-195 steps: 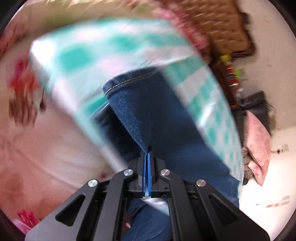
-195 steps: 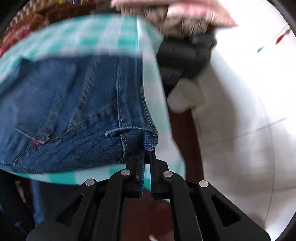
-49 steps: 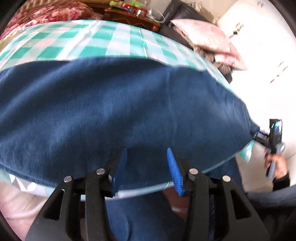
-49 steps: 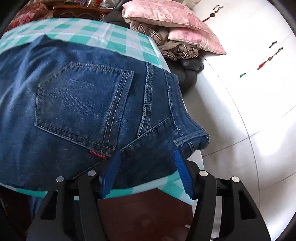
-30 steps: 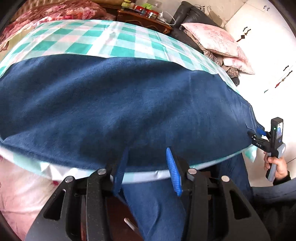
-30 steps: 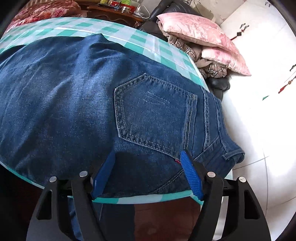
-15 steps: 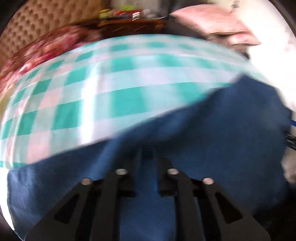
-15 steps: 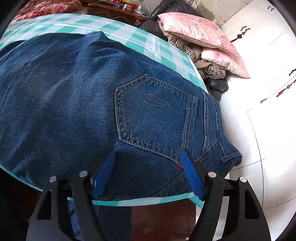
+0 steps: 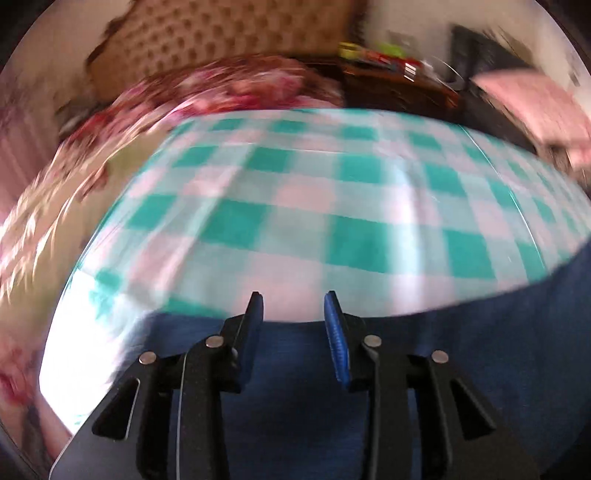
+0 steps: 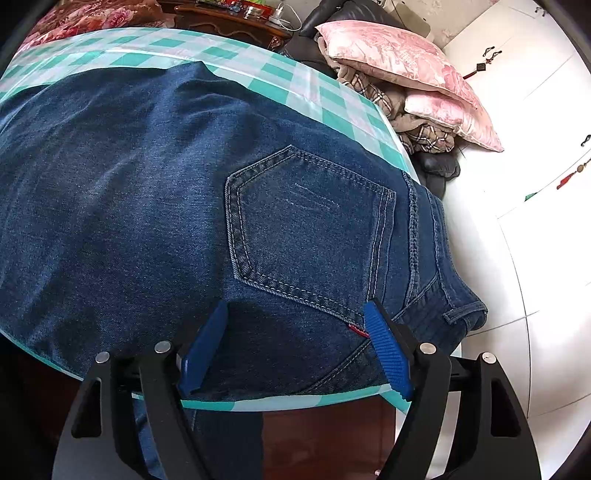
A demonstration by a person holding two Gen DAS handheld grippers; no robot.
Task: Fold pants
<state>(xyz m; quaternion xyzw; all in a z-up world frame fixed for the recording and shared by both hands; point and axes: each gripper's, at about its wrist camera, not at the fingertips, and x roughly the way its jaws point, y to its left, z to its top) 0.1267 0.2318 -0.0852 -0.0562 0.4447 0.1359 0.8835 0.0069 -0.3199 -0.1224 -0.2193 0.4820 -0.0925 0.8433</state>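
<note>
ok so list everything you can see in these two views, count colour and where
jeans: one pair, dark blue, spread on the table, back pocket up
tablecloth: one, teal and white check, covering the table
pillows: two, pink, stacked beyond the table's far corner
cabinet: one, dark wood, behind the table, clutter on top
left gripper: black, blue pads, jaws opening, nothing between them
right gripper: black, blue pads, open over the jeans

You were working in a home bedroom: a tufted headboard [image 9: 229,40] stood at eleven o'clock behind floral bedding [image 9: 236,88]. Pink pillows [image 10: 399,55] were piled on folded blankets [image 10: 417,125] at one o'clock, beside a dark wooden cabinet [image 10: 236,22] and a teal checked tablecloth [image 9: 332,192].
</note>
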